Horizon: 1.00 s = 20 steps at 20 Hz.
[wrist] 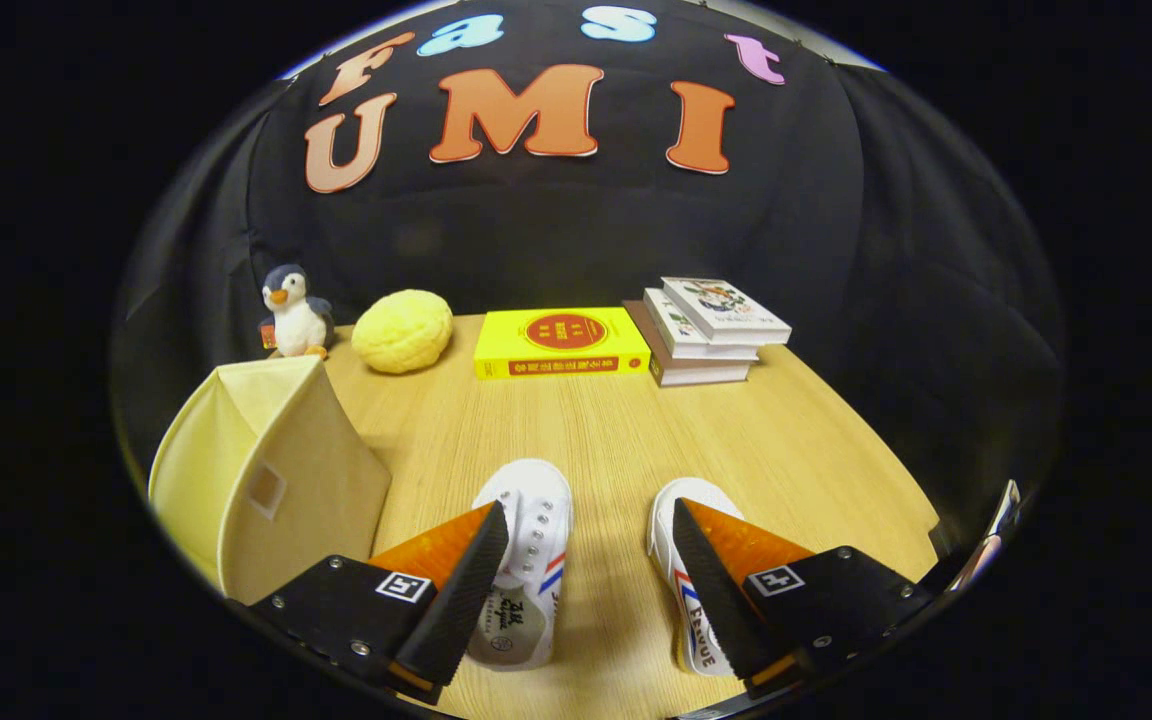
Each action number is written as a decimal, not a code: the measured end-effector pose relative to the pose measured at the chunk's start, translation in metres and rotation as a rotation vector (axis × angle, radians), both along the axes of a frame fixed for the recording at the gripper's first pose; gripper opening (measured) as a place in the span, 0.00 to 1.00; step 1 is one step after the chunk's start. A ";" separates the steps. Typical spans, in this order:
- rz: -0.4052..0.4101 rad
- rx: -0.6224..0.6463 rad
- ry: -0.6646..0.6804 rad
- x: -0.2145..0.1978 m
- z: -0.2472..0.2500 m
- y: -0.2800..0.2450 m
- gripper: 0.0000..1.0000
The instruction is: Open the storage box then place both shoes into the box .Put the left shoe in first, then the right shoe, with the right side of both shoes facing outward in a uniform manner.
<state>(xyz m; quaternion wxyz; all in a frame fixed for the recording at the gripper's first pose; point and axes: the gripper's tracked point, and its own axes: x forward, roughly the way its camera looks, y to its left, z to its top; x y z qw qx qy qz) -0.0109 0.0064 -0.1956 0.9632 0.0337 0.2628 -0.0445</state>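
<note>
Your claw (591,545) hangs spread wide and empty over the desk (616,440), a white shoe under each finger with toes pointing away, while the closed storage box (271,475) you must open first stands just beside its left finger.

Claw (591,520) housings: black, screwed, each bearing a square marker.

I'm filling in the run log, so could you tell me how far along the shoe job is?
Done: nothing; the storage box looks closed. In hand: nothing; the claw is open above the table, with the two white shoes beneath its fingers. Left: opening the box and placing both shoes.
</note>
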 end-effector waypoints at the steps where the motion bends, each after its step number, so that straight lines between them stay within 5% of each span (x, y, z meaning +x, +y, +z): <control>1: 0.005 0.006 0.025 -0.004 -0.009 0.001 0.99; 16: 0.196 -0.020 0.260 -0.001 -0.094 0.047 0.66; 20: 0.161 0.080 0.288 -0.003 -0.098 0.050 0.61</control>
